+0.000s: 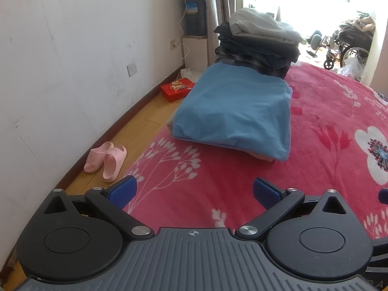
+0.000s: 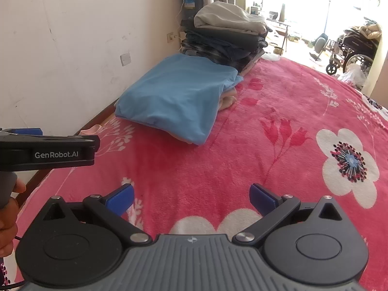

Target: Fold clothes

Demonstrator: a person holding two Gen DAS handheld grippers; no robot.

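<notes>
Blue pads face each other across a wide gap on the left gripper (image 1: 194,191), its jaws spread and nothing between them; it hangs over the pink floral blanket (image 1: 315,126) near the bed's left edge. The right gripper (image 2: 191,197) sits level with it just to the right, jaws likewise parted and empty above the same fleece, a white flower print directly under it. From the right wrist camera the left gripper's black body shows side-on at the far left, with the hand (image 2: 8,220) that holds its grip below.

Ahead of both grippers, a little left of the right one and roughly straight out from the left one, lies the folded blue garment (image 1: 232,111), flat on the blanket close to the bed's edge, with a bit of pale cloth peeping from beneath its near corner. Right behind it, touching its far side, stands the stack of folded clothes (image 1: 259,43), dark pieces below and a grey one on top.

Left of the left gripper, down on the wooden floor, a pair of pink slippers (image 1: 106,160) sits by the wall; farther ahead, a red box (image 1: 175,89). Far ahead to the right, by the bright window, a wheelchair (image 1: 346,46).
</notes>
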